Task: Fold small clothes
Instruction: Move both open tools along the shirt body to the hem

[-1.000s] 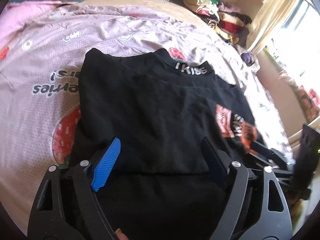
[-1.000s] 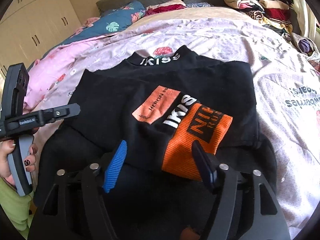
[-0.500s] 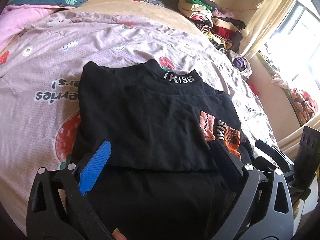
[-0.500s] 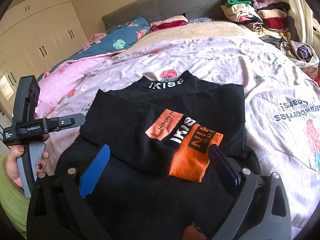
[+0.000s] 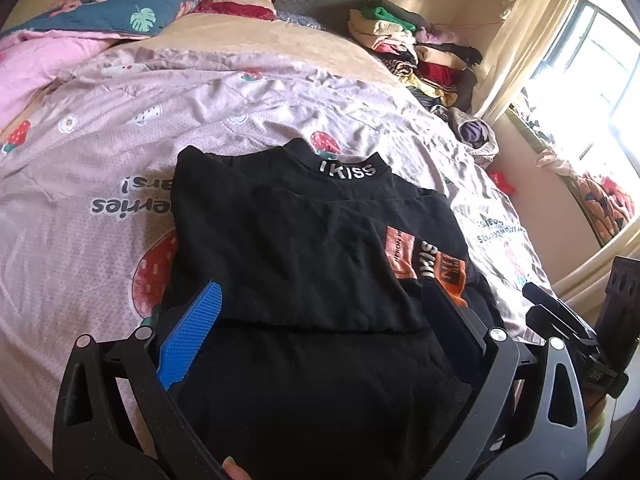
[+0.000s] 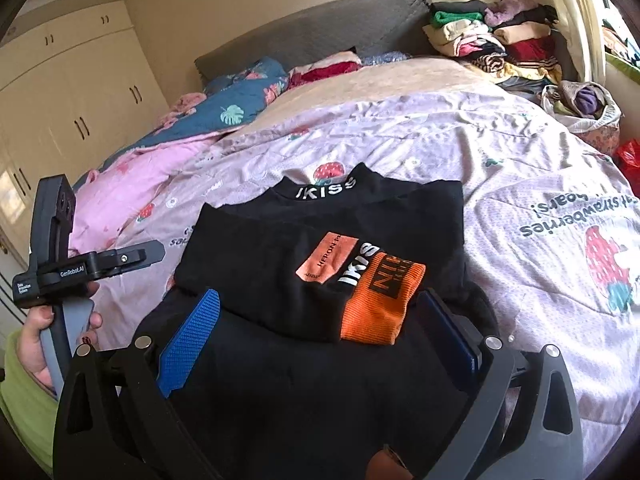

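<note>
A black top (image 5: 304, 248) lies folded on the pink strawberry bedspread (image 5: 80, 240), its lower part laid up over the chest. Its "IKISS" collar (image 5: 347, 169) points to the headboard. A sleeve with an orange cuff (image 6: 380, 300) lies across the front on the right side. My left gripper (image 5: 322, 292) hovers open over the near fold, with nothing between its blue pads. My right gripper (image 6: 320, 296) is open too, above the near edge by the orange cuff, and holds nothing. A hand (image 6: 36, 340) grips the left gripper's handle at the left edge of the right wrist view.
A pile of folded clothes (image 6: 492, 48) sits at the bed's far right corner, with a bag of garments (image 6: 584, 108) beside it. A teal quilt (image 5: 120, 12) and a pink quilt (image 6: 132, 184) lie by the grey headboard (image 6: 320, 40). A wardrobe (image 6: 72, 100) stands left, a window (image 5: 592, 92) right.
Both grippers' jaws have spread wider. Both have lifted and drawn back from the black top, so more of the bed shows. The top lies as before.
</note>
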A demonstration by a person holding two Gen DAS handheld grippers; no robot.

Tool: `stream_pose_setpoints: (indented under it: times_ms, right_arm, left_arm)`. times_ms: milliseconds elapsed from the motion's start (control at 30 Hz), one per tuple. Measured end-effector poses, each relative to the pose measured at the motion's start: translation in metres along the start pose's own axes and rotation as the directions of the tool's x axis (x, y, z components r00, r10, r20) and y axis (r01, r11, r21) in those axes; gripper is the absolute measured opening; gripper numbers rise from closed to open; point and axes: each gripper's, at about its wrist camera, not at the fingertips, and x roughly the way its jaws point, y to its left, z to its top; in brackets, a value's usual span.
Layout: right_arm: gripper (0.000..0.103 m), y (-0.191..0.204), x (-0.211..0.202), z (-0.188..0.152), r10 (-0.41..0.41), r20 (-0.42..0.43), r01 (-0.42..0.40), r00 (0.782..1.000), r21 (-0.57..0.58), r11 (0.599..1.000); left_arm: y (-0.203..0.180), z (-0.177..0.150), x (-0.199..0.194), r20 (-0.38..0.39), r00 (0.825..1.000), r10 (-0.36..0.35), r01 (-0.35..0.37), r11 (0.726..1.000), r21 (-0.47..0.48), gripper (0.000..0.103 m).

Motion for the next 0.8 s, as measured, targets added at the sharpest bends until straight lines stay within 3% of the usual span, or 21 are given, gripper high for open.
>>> stream_pose_setpoints:
  times_ms: [500, 800]
  right_arm:
    - [0.098, 0.009, -0.033, -0.023, -0.052, 0.014, 0.052, 0.999, 0.003, 0.999]
    - [0.098, 0.011, -0.046, -0.038, -0.075, -0.003, 0.075, 0.997, 0.008, 0.997]
  left_arm:
    - [0.012, -0.011, -0.029, 0.027, 1.0, 0.01, -0.01, 1.0, 0.005, 0.093]
    - [0.023, -0.025, -0.04, 0.006, 1.0, 0.031, -0.031, 0.999, 0.014, 0.093]
